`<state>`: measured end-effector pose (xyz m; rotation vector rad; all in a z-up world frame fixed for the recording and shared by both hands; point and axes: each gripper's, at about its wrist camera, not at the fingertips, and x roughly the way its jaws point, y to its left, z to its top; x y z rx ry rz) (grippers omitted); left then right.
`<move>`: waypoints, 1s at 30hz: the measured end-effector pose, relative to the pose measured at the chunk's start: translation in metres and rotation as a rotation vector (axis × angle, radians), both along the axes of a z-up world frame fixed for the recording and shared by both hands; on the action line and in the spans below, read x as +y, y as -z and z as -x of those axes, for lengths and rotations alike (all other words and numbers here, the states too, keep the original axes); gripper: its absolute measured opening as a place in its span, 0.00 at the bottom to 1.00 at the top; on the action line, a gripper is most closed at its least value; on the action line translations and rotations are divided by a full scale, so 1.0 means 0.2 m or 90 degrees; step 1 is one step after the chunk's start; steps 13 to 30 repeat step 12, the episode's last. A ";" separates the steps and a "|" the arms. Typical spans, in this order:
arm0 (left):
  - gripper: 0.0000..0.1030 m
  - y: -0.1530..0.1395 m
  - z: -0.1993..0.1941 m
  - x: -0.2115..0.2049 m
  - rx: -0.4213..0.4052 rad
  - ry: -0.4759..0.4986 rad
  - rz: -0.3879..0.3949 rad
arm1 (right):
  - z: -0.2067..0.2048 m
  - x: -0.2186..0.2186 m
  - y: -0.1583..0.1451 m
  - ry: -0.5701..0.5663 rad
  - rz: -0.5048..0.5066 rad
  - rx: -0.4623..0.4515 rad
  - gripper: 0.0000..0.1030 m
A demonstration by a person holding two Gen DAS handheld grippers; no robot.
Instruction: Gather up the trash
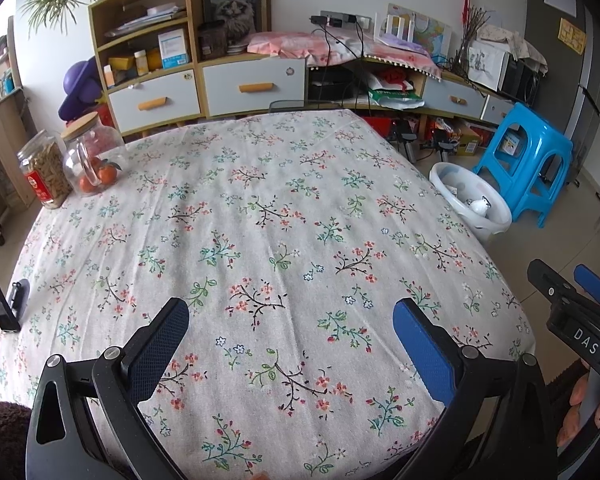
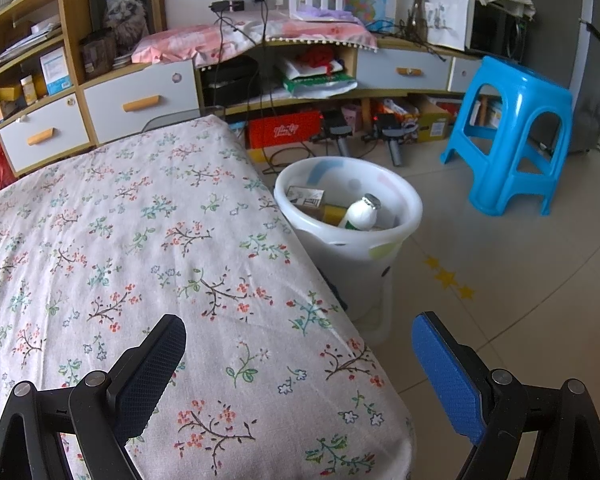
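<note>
A white plastic bin (image 2: 352,248) stands on the floor by the table's right edge. It holds a small white bottle (image 2: 360,213), a yellow item and a printed carton. The bin also shows in the left wrist view (image 1: 470,200). My left gripper (image 1: 292,320) is open and empty above the floral tablecloth (image 1: 260,220). My right gripper (image 2: 300,340) is open and empty over the table's right front corner (image 2: 380,400). The right gripper also shows at the right edge of the left wrist view (image 1: 572,304).
Two jars (image 1: 72,160) stand at the table's far left. A black object (image 1: 4,300) sits at its left edge. A blue stool (image 2: 512,132) stands on the tiled floor beyond the bin. Cabinets (image 1: 204,80) and clutter line the back wall.
</note>
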<state>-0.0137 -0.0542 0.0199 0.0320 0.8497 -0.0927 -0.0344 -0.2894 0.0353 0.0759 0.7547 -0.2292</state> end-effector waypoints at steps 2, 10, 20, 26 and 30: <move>1.00 0.00 0.00 0.00 0.002 0.000 0.002 | 0.00 0.00 0.00 0.000 0.000 0.000 0.92; 1.00 0.02 -0.01 0.01 0.014 -0.004 0.000 | 0.00 0.01 0.00 -0.001 -0.002 0.001 0.92; 1.00 0.03 -0.02 0.02 0.025 -0.008 0.002 | -0.01 0.01 0.01 0.001 -0.002 0.006 0.94; 1.00 0.03 -0.02 0.02 0.025 -0.008 0.002 | -0.01 0.01 0.01 0.001 -0.002 0.006 0.94; 1.00 0.03 -0.02 0.02 0.025 -0.008 0.002 | -0.01 0.01 0.01 0.001 -0.002 0.006 0.94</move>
